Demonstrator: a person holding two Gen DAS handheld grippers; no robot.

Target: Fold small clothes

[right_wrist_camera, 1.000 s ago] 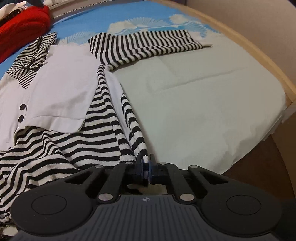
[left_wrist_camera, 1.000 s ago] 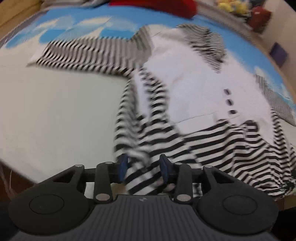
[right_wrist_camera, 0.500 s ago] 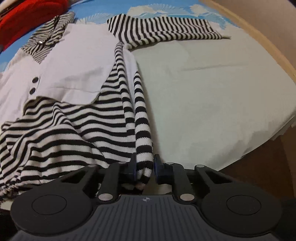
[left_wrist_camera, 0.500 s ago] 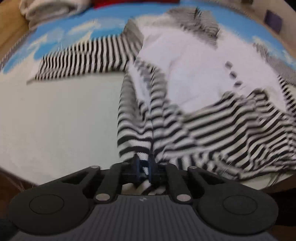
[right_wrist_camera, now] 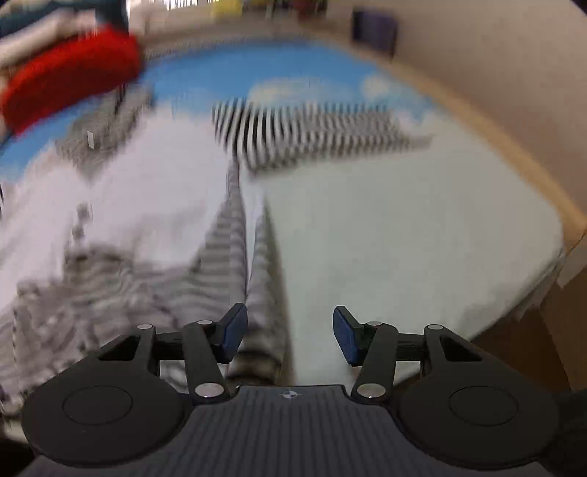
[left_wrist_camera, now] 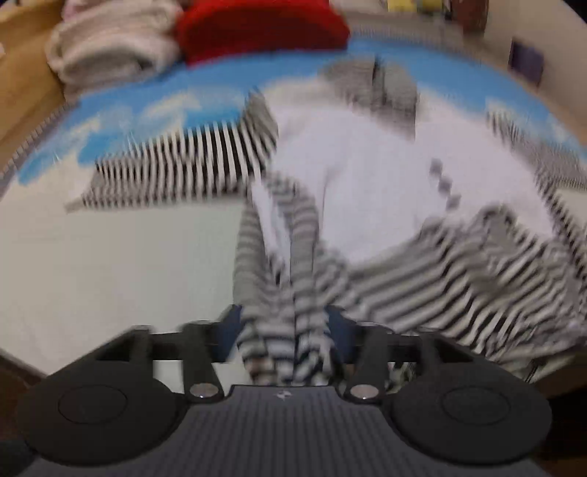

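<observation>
- Red knit bundle (left_wrist_camera: 262, 27) at far edge of blue cloud-print sheet (left_wrist_camera: 205, 91).
- Folded cream towels (left_wrist_camera: 106, 55) beside it, left.
- Dark purple box (right_wrist_camera: 374, 31) against beige wall (right_wrist_camera: 495, 73).

Lots of bare sheet (right_wrist_camera: 403, 235) right of the striped top (right_wrist_camera: 227, 235), easy to pass there. Far end's blocked by a red cushion (left_wrist_camera: 260, 29) and folded towels (left_wrist_camera: 110, 47).
</observation>
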